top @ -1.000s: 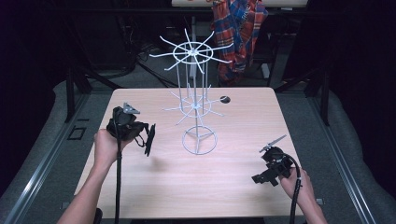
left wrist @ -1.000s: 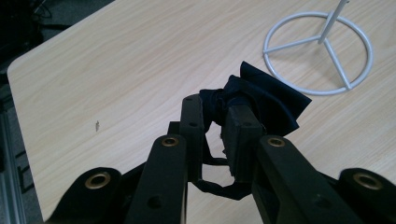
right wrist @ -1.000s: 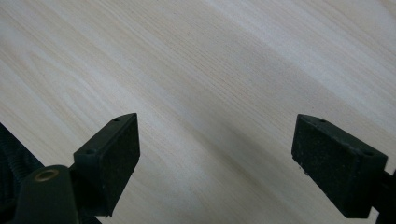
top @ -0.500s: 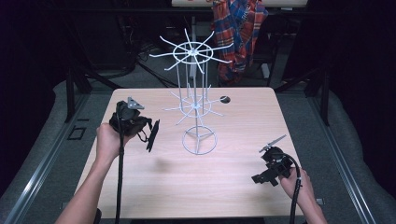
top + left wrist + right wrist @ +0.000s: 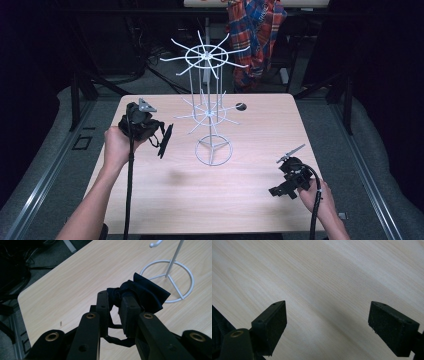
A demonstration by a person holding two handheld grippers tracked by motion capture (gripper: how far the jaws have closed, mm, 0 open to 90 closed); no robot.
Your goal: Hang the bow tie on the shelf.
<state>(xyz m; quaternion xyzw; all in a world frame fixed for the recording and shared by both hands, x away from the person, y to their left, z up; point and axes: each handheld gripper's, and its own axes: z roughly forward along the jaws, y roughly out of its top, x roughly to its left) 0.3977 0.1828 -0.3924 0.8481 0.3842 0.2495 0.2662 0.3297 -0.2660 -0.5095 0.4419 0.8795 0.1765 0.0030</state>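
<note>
Dark cloth (image 5: 143, 292) is clamped in left gripper (image 5: 117, 307); right gripper (image 5: 328, 325) jaws gape wide.

The desk (image 5: 250, 195) is evenly lit from above, its surroundings dark. A soft shadow lies just beside the left hand-held gripper (image 5: 162, 140). Near jaws look blurred.

A pale wooden table (image 5: 240, 200) is carrying a white wire rack (image 5: 212, 150), with a small dark round object (image 5: 240, 106) lying just behind the rack.
</note>
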